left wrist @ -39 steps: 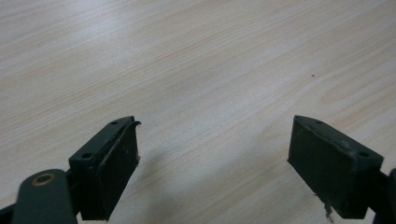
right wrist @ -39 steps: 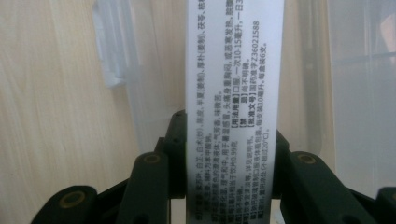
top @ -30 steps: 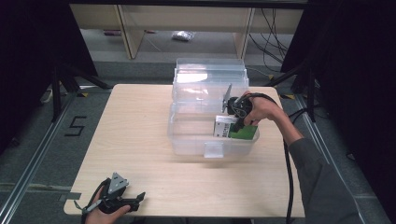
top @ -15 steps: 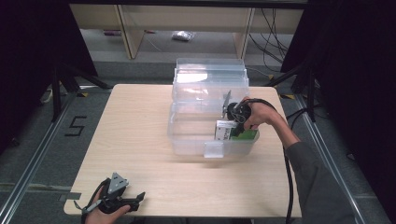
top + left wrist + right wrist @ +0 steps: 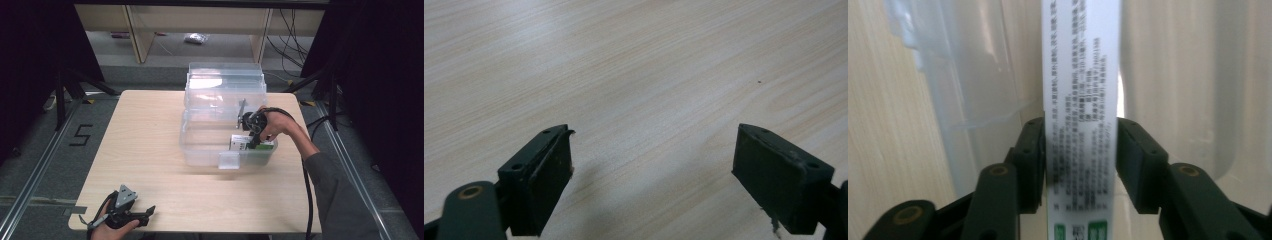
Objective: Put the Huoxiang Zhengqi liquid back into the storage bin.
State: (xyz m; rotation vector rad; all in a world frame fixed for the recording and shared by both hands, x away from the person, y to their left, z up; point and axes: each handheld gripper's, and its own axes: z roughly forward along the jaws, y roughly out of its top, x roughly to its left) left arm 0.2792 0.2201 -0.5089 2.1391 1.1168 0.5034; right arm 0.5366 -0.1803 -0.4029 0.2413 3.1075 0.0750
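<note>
While its small black print blurs, the white box [image 5: 1081, 100] sits between the right hand-held gripper's [image 5: 1081, 165] just-loosened jaws.

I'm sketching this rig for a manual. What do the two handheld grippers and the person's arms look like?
Both are black, each with two blocky flat-faced jaws with small holes. The left gripper carries a grey three-cornered plate on top. A black cable trails from the right gripper along the forearm, which wears a grey sleeve.

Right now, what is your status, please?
Left gripper open, idle on table. Right gripper jaws just opening around white-green box, inside clear bin. Nothing in the way.
</note>
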